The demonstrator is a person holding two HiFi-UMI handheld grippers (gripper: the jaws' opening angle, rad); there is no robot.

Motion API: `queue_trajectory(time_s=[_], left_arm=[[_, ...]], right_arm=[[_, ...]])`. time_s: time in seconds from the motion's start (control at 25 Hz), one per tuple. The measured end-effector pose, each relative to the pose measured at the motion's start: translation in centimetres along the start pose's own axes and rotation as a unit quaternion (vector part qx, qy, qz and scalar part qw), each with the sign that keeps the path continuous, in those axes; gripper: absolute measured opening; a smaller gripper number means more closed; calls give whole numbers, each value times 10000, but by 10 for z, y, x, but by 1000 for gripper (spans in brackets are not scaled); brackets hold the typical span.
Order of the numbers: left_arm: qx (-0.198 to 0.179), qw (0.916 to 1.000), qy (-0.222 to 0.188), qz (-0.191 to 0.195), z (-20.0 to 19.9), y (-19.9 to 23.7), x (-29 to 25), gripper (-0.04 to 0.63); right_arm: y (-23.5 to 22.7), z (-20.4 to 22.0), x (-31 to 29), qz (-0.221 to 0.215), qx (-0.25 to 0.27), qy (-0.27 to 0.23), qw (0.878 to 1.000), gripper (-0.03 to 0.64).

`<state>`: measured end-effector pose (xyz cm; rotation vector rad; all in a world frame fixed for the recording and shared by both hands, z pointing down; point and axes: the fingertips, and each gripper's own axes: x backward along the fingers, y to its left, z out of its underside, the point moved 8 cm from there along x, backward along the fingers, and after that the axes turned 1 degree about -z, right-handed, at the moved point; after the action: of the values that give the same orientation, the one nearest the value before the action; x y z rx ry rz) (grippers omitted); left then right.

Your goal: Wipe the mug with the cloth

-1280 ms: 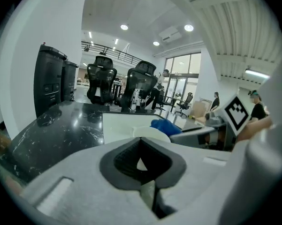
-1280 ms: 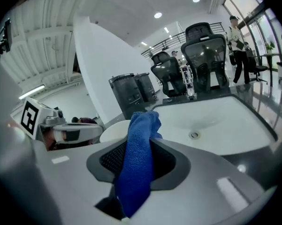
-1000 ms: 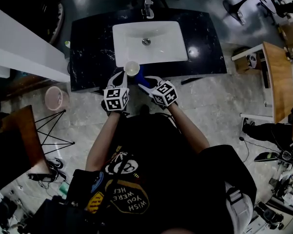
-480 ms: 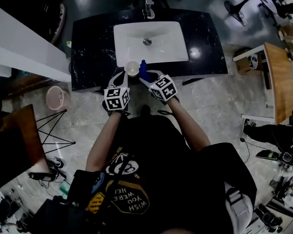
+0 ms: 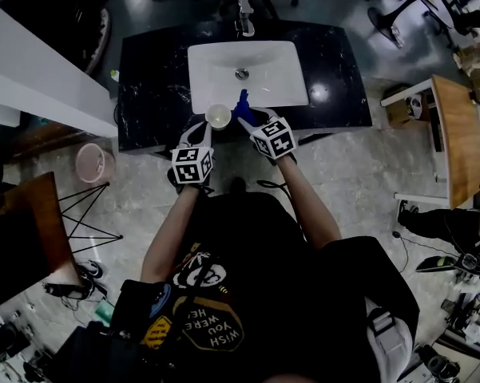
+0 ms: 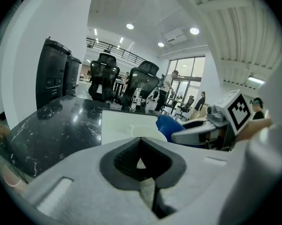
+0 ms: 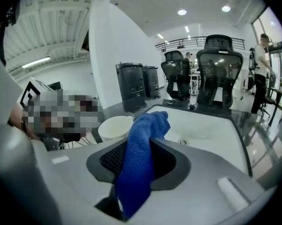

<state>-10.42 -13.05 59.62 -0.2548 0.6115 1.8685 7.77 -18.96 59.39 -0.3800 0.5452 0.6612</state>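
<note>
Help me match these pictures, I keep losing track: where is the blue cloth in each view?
Head view: upper middle, blue cloth just right of the mug, at the sink's front edge.
Left gripper view: right of centre, sticking out of the right hand-held gripper.
Right gripper view: centre, pinched between the jaws.
Shared landmark: the white sink.

Head view overhead; both gripper views low, close — seemingly sharing sink (image 5: 271, 82).
</note>
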Motion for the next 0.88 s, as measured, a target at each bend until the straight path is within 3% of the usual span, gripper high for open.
queue_trajectory(time_s=[0.2,0.36,0.44,0.6,0.68,0.88], left_arm=[[238,9997,-43,43,1,0,0,2],[284,9996,-72,-3,0,-2,-3,2],[233,9997,-38,11,0,-4,-3,2],[279,9996,-31,47,-2,-2,-3,2],[272,9996,-47,40,-3,-2,-4,2],[315,9995,-63,45,-3,-4,-3,2]], right_arm=[[45,23,-10,-690,194,340,9968,137],[80,47,-14,-1367,642,643,9864,137],[67,45,-5,-1244,480,469,9900,137],[6,12,16,-300,-133,-150,9993,137],[-12,-2,9,-4,51,-160,9999,137],[24,16,-14,-728,1133,670,9886,137]])
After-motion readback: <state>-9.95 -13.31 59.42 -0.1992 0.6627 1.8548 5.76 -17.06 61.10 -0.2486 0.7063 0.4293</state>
